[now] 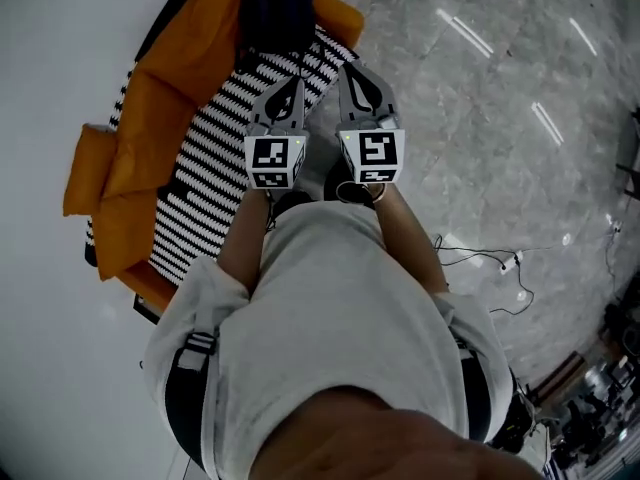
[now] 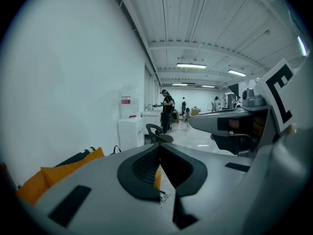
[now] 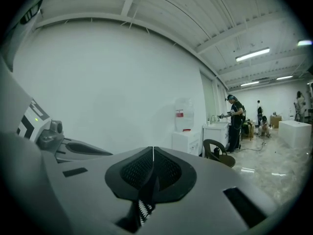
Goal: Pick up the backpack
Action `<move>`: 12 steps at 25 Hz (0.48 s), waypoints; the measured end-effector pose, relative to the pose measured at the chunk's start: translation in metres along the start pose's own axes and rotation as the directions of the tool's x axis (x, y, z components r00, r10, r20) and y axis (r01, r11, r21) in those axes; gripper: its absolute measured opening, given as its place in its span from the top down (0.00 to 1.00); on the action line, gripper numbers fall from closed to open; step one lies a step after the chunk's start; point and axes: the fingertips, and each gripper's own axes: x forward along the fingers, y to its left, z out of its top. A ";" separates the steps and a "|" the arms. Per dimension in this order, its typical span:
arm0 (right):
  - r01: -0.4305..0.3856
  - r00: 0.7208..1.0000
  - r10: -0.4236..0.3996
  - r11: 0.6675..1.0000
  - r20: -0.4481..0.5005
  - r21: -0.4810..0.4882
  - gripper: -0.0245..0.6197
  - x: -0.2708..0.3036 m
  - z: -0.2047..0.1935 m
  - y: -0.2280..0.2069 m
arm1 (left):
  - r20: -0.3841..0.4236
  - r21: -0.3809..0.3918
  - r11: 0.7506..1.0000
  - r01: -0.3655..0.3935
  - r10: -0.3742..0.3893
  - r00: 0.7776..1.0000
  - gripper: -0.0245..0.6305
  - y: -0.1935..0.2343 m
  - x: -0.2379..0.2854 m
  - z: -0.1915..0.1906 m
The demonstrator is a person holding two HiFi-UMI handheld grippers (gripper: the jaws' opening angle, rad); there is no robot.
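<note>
The backpack [image 1: 277,8] is a dark, rounded bag that rests at the far end of a sofa, between orange cushions [image 1: 170,98] and the black-and-white striped seat [image 1: 215,158]. My left gripper [image 1: 287,93] hangs over the striped seat just short of the bag, jaws shut and empty. Beside it, my right gripper [image 1: 355,76] is also shut on nothing, near the sofa's right edge. In the left gripper view the closed jaw tips [image 2: 159,148] point along the wall, with an orange cushion [image 2: 58,173] low at the left. The right gripper view shows its closed tips [image 3: 153,153]; the backpack is not in it.
A white wall runs along the sofa's left. Grey marble floor [image 1: 480,118] lies to the right, with cables and a plug [image 1: 505,266] near my feet. Farther off stand a water dispenser [image 3: 184,115], a white cabinet [image 3: 215,131], a dark chair [image 3: 217,153] and a person [image 3: 234,121].
</note>
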 end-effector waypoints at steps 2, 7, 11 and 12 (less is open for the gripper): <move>-0.032 0.999 0.032 0.999 -0.011 0.003 0.90 0.010 -0.004 -0.009 | -0.015 -0.017 0.999 -0.030 0.030 0.999 0.94 0.002 0.012 -0.001; -0.112 0.993 0.112 0.994 -0.025 0.009 0.90 0.034 -0.008 -0.022 | -0.051 -0.056 0.990 -0.133 0.130 0.990 0.94 0.016 0.028 -0.006; -0.145 0.989 0.145 0.989 -0.037 0.016 0.90 0.052 -0.014 -0.030 | -0.074 -0.061 0.984 -0.170 0.166 0.983 0.94 0.022 0.042 -0.009; -0.149 0.988 0.150 0.989 -0.041 0.024 0.90 0.057 -0.016 -0.032 | -0.076 -0.059 0.983 -0.175 0.170 0.983 0.94 0.024 0.047 -0.009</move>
